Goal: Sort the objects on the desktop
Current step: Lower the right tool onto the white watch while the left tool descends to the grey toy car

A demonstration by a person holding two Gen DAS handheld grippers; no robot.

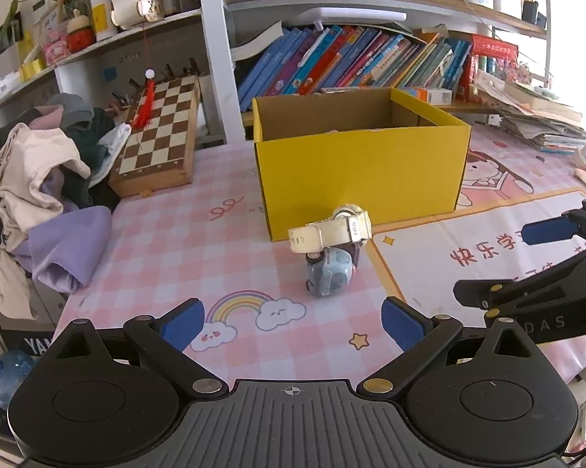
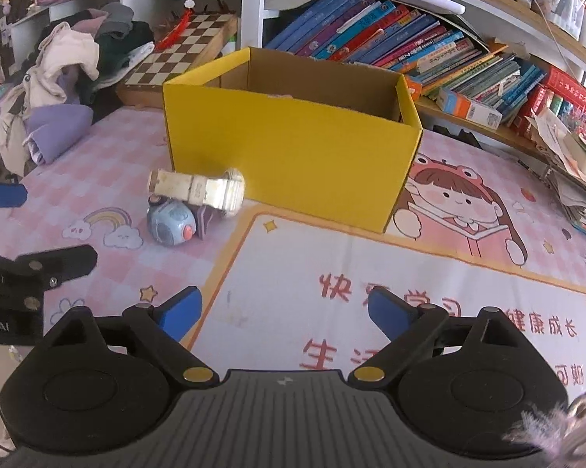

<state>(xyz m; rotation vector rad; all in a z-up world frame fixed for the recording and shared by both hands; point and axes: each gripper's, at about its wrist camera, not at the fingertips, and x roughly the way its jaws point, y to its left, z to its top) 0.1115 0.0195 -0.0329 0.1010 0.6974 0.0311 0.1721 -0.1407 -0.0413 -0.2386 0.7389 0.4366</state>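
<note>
Both grippers, left gripper (image 1: 293,323) and right gripper (image 2: 285,314), hover with jaws spread and empty above bare mat (image 2: 331,257). Farther, a white watch (image 1: 331,230) rests on a blue toy (image 1: 328,275), just near the yellow box (image 1: 363,171) front edge.

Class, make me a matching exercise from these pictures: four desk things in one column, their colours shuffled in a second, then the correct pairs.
Things:
1. cardboard box
2. watch
3. round toy
4. chessboard

Colours:
A. cream white
B. brown and cream squares
C. yellow outside
D. pale blue

Pairs: 1-C, 2-A, 3-D, 4-B
</note>
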